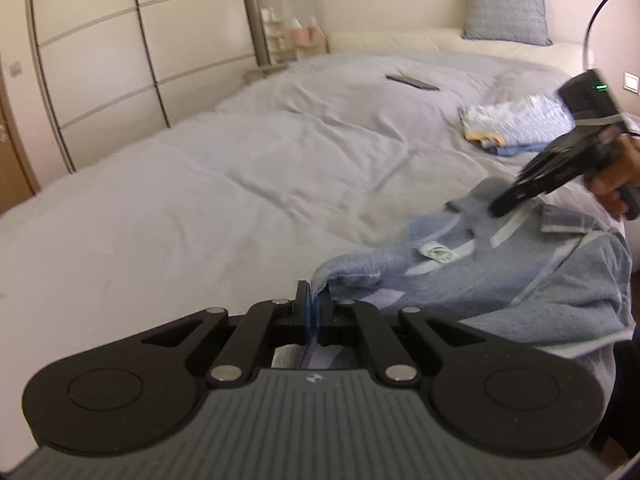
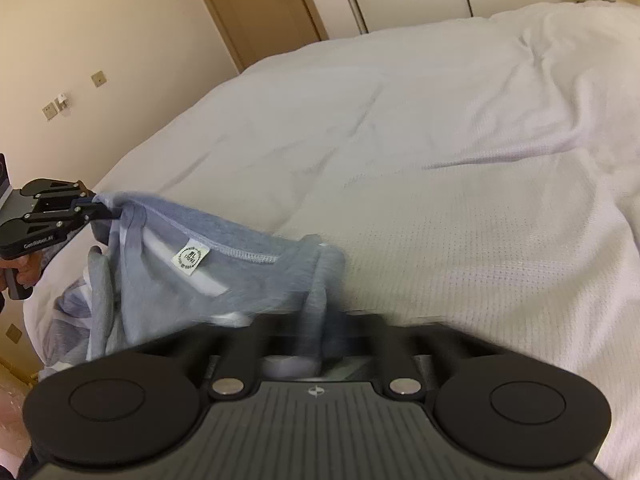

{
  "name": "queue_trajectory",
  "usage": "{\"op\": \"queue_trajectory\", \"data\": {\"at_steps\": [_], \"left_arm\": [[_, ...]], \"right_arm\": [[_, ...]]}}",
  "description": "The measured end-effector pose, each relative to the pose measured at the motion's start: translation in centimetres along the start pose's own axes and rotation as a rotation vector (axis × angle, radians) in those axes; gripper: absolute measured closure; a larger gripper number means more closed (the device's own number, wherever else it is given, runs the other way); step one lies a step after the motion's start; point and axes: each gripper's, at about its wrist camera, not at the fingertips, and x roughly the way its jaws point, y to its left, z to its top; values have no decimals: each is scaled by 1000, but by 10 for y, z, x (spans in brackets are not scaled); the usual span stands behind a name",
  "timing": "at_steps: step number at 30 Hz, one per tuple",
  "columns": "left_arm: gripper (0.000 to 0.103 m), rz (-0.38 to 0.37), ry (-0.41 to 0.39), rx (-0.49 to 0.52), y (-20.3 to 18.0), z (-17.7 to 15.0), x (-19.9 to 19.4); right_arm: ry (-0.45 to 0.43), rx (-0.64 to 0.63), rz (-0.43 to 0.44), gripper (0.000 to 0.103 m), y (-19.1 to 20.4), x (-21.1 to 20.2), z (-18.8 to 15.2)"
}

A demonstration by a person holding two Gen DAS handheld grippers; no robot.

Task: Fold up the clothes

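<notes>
Your left gripper (image 1: 313, 300): fingers pinched on one edge of the grey-blue shirt (image 1: 500, 276). The shirt hangs stretched over the near corner of the bed (image 1: 200, 200), white label (image 2: 191, 256) showing. Your right gripper (image 2: 316, 344): fingers clamped on the opposite bunched edge. Folded clothes pile (image 1: 516, 128) sits farther right, well apart.

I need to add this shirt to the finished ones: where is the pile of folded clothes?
In the left wrist view, the folded pile lies on the bed at far right, just beyond the right gripper.
</notes>
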Motion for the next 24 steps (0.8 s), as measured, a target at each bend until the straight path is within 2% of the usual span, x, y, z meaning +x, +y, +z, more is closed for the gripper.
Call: {"op": "queue_trajectory", "data": {"at_steps": [3,6,9,13,16,18,19,20,21,22,23,24], "left_arm": [[102,52,-51,27,1,13,-23],[102,133,-103,55,10,43,-36],[102,182,-141,83,31,82,-33],[102,282,-172,132,71,135,0],[102,341,-161,91,113,161,45],[99,368,-123,38,137,162,88],[92,383,-101,11,148,161,110],[87,395,-80,-14,158,157,132],[80,403,-61,-42,165,148,151],[80,405,-38,-75,171,136,169],[80,403,-16,-100,173,123,181],[80,398,2,-116,174,110,188]], "right_arm": [[-102,-141,-95,101,34,-38,2],[-223,-320,-206,103,72,-74,14],[-334,-413,-286,103,84,-86,47],[-445,-460,-348,103,77,-66,112],[-495,-533,-406,103,67,-25,167],[-511,-567,-447,103,55,12,200],[-508,-566,-471,96,46,33,211],[-489,-556,-506,60,34,57,219],[-471,-546,-542,39,23,82,228],[-450,-525,-560,25,12,103,233],[-425,-483,-545,32,0,118,231],[-402,-440,-531,33,-10,130,225]]}}
